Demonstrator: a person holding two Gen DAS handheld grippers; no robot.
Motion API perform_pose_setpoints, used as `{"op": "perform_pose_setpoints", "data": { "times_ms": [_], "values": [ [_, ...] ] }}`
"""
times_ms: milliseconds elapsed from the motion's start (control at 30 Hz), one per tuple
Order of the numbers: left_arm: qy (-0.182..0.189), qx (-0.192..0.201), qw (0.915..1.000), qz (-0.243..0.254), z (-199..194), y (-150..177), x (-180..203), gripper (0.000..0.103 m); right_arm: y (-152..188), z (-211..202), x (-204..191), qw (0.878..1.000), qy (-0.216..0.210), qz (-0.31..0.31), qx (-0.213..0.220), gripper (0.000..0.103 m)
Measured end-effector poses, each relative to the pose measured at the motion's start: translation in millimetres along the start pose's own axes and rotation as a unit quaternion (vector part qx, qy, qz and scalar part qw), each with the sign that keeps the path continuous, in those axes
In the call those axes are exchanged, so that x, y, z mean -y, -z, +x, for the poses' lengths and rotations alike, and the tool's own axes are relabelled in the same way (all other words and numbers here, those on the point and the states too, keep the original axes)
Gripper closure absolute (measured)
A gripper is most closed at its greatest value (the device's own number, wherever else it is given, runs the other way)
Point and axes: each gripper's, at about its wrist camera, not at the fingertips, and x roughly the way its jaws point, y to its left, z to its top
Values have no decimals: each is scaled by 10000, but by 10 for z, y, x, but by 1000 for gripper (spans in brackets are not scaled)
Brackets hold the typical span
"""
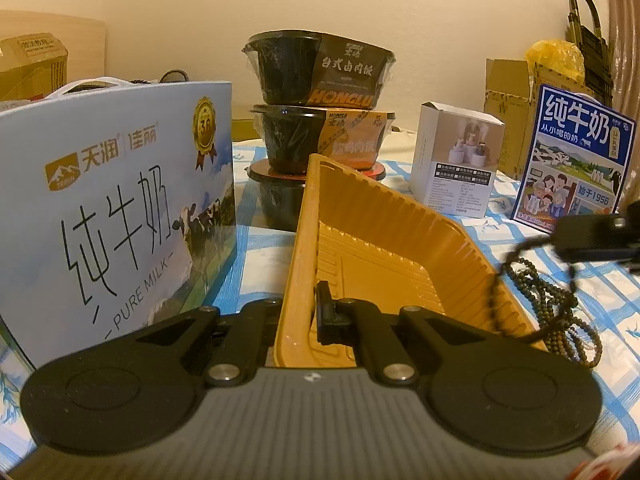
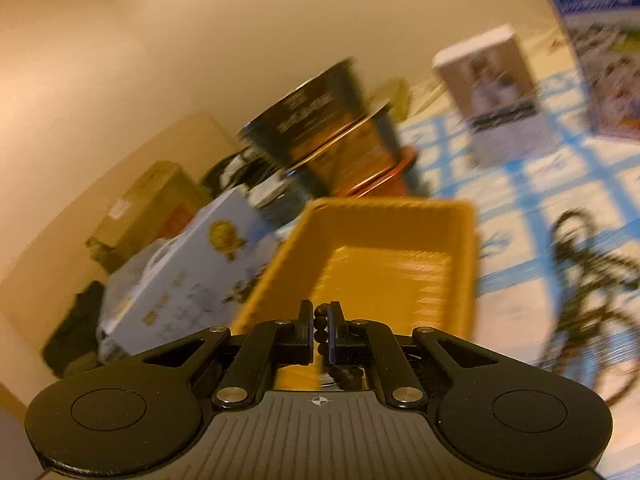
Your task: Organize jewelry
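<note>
An orange-yellow ribbed tray (image 1: 384, 248) is seen on a blue-and-white checked tabletop (image 1: 600, 300). Dark brown beads (image 1: 560, 316) are shown beside black tongs (image 1: 320, 312). A pale blue milk carton (image 1: 116, 208) is printed with black lettering.

cream wall (image 1: 400, 8), checked tablecloth (image 1: 600, 304) (blue-white)

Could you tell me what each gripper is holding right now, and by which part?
The left gripper pinches the near rim of the yellow tray. The right gripper clamps a strand of the dark bead necklace, the rest dangling.
</note>
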Motion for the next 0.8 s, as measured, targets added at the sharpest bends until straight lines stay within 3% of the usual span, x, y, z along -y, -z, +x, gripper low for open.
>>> {"op": "perform_pose_setpoints", "data": {
  "times_ms": [200, 533, 567, 600, 633, 667, 800],
  "values": [
    [8, -14, 10000, -33, -5, 24, -24, 98, 137, 376, -98, 9995, -141, 59, -291, 97],
    [16, -29, 10000, -37, 2, 32, -33, 98, 206, 690, 11, 9987, 91, 204, -468, 94],
    [16, -29, 10000, -31, 3, 34, -33, 98, 194, 684, 5, 9989, 99, 159, -423, 92],
    [17, -31, 10000, -33, 9, 35, -36, 98, 184, 654, -5, 9993, 77, 119, -356, 80],
    [15, -33, 10000, -34, 12, 39, -39, 98, 180, 622, -12, 9995, 44, 91, -290, 60],
    [10, -36, 10000, -32, 16, 42, -41, 98, 177, 570, -23, 9998, 21, 84, -204, 52],
    [4, -43, 10000, -25, 20, 35, -36, 98, 144, 362, -30, 9999, 106, -50, 22, 49]
  ]
}}
